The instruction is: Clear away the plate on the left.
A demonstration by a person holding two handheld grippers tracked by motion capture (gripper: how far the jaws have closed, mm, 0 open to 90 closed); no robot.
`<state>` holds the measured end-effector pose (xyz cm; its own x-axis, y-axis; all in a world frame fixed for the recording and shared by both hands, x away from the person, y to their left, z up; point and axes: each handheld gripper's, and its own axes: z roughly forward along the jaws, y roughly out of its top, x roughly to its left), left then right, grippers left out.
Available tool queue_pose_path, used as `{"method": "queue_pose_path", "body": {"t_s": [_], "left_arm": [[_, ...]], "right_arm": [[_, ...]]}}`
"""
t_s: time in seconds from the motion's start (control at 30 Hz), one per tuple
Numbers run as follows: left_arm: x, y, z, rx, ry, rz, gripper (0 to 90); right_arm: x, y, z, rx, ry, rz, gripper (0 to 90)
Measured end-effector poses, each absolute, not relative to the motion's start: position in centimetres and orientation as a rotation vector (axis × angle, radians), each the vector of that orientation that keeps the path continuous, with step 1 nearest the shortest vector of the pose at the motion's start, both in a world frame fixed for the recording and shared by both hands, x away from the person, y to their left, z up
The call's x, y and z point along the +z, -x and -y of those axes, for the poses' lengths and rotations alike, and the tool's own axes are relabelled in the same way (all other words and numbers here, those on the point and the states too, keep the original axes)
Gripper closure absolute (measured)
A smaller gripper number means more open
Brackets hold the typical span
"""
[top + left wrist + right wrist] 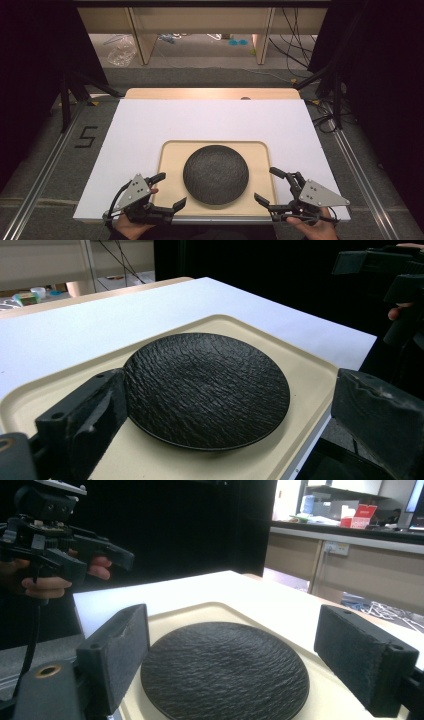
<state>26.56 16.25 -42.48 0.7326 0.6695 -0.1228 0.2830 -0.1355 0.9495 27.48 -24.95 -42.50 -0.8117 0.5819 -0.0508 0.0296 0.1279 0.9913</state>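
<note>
Left gripper (166, 190) and right gripper (267, 186): jaws spread wide, holding nothing, flanking the near corners of the beige tray (170, 152). The black textured plate (215, 174) rests centred on that tray, untouched. Judged step: approach before grasping. The next move calls for closing on the plate rim. A "5" (86, 136) marks the floor.

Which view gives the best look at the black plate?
The high view: the whole plate shows round and unblocked, centred on the tray. The left gripper view shows its rough texture close up, one jaw overlapping its edge. The right gripper view crops its near edge.
</note>
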Motion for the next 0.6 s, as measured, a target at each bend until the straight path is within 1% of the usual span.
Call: {"method": "queue_pose_path", "body": {"t_s": [0.07,0.1,0.37,0.6], "left_arm": [[-42.45,-26.35,-16.36,0.395,-1.711,-0.782,2.1],[-42.41,-26.40,-16.49,0.404,-1.719,-0.760,2.1],[-42.39,-26.46,-16.35,0.409,-1.718,-0.782,2.1],[-42.45,-26.48,-16.16,0.388,-1.708,-0.801,2.1]], "right_arm": [[-42.57,-27.50,24.88,1.729,-0.587,-1.980,15.7],[-42.56,-27.43,24.85,1.734,-0.592,-1.987,15.7],[-42.62,-27.43,24.75,1.726,-0.579,-2.018,15.6],[-42.62,-27.50,24.75,1.731,-0.573,-2.005,15.6]]}}
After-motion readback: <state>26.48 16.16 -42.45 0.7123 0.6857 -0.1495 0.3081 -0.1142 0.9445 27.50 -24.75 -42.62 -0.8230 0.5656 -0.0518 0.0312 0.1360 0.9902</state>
